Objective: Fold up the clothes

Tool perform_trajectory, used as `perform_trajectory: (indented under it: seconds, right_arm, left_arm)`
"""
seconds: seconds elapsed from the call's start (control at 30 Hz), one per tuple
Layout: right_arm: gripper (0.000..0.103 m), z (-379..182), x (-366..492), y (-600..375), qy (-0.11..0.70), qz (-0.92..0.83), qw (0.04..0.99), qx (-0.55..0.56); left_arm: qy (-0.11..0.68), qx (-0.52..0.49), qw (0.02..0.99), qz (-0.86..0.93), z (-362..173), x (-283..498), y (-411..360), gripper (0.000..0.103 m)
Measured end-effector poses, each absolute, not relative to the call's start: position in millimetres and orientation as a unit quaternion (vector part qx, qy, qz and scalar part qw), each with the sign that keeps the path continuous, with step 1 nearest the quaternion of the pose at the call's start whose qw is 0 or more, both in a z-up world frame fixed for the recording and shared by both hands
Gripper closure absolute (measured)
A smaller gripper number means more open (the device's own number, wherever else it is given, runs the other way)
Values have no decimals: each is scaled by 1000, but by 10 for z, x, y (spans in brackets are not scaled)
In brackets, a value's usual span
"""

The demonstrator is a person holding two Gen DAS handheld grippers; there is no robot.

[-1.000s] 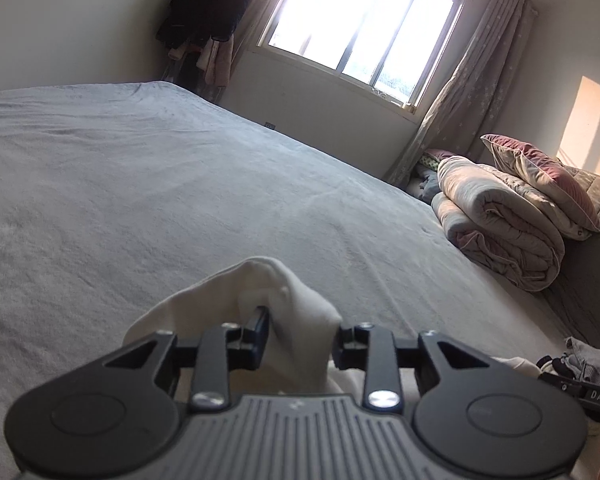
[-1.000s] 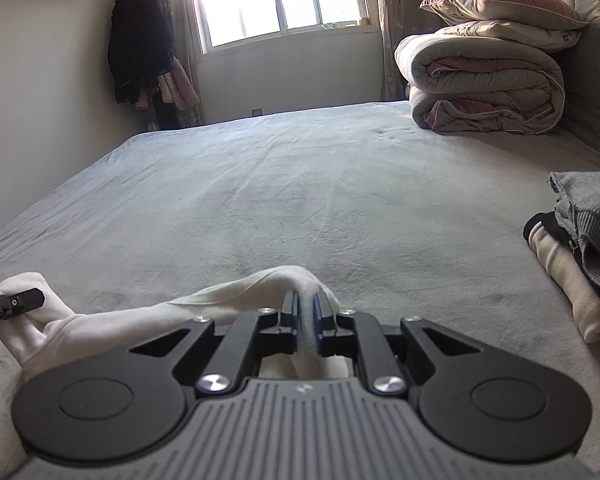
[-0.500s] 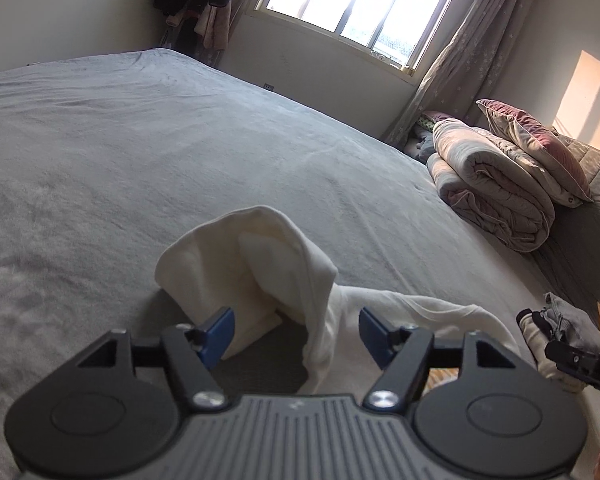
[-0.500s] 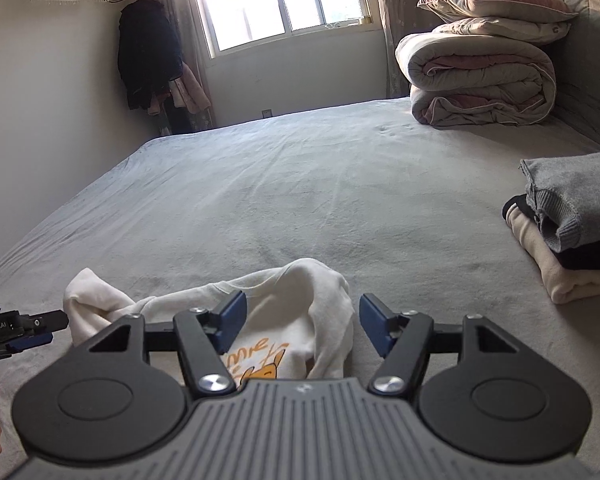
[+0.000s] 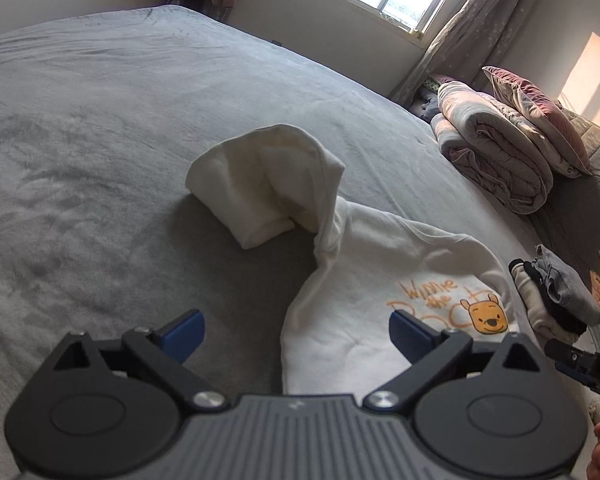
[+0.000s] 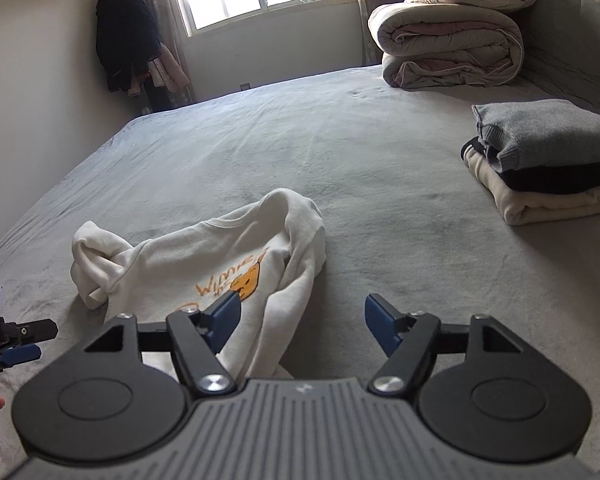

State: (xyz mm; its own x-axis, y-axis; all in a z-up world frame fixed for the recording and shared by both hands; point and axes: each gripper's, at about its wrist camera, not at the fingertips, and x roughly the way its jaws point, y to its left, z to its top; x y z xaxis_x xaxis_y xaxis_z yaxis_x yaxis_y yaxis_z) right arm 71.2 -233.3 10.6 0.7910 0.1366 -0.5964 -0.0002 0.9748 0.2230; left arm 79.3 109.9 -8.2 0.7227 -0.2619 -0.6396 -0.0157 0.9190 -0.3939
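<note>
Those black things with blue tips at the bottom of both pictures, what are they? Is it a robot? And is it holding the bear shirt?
No robot: a person holds two grabbing tools, each with a camera looking along its fingers. One picture comes from the left gripper, the other from the right gripper. Both have just been opening and now stand open, holding nothing. On the grey bed lies the cream sweatshirt with a yellow bear, crumpled, not yet folded. Beside it sits a stack of folded clothes. A rolled quilt with pillows rests farther back.
</note>
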Motion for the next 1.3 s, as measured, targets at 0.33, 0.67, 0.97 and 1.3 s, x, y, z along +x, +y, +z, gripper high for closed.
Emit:
perform_trajectory:
  seconds: [0.33, 0.67, 0.97, 1.3]
  right_arm:
    - [25, -202, 319, -2402, 383, 51, 916, 105]
    - [25, -384, 219, -2334, 449, 83, 883, 112]
    - [43, -491, 185, -2157, 458, 90, 883, 50]
    - [98, -459, 158, -2185, 441, 89, 893, 12]
  left_arm:
    - [383, -159, 902, -122, -218, 436, 1136, 3]
    - [402, -129, 890, -172, -327, 271, 1121, 3]
    - [411, -131, 884, -180, -371, 268, 1117, 3]
    - [414, -124, 883, -183, -391, 281, 1060, 3]
